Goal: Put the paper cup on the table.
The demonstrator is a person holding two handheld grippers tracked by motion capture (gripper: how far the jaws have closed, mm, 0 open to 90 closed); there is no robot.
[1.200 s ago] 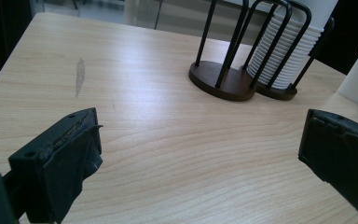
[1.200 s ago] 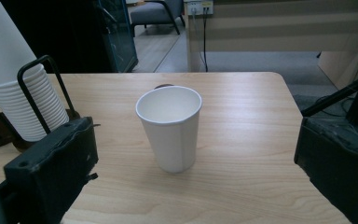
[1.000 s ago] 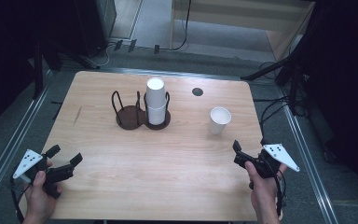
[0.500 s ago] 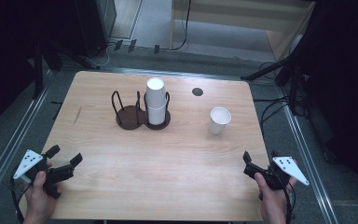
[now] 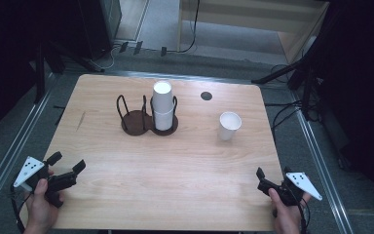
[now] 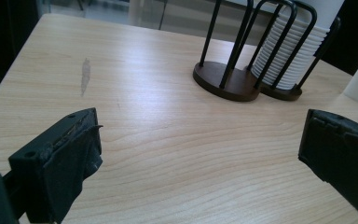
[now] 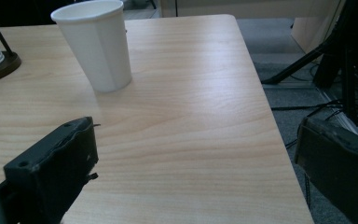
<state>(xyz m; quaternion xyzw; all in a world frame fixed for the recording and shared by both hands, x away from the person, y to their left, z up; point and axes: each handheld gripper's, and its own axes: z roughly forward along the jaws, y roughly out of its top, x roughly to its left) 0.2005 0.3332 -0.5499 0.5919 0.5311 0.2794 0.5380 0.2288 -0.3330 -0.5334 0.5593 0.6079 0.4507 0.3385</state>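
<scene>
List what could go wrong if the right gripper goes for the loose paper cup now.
1. The single paper cup stands upright and unsupported, so a push from the open right gripper would likely tip it.
2. Squeezing hard may crush its thin wall.
3. The stack of cups rises above its wire holder; a knock there could topple it.

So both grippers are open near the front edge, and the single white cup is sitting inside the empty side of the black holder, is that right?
Not quite. The single white cup stands on the bare table, apart from the black holder, as the high view shows. Both the left gripper and the right gripper are open near the front edge.
</scene>
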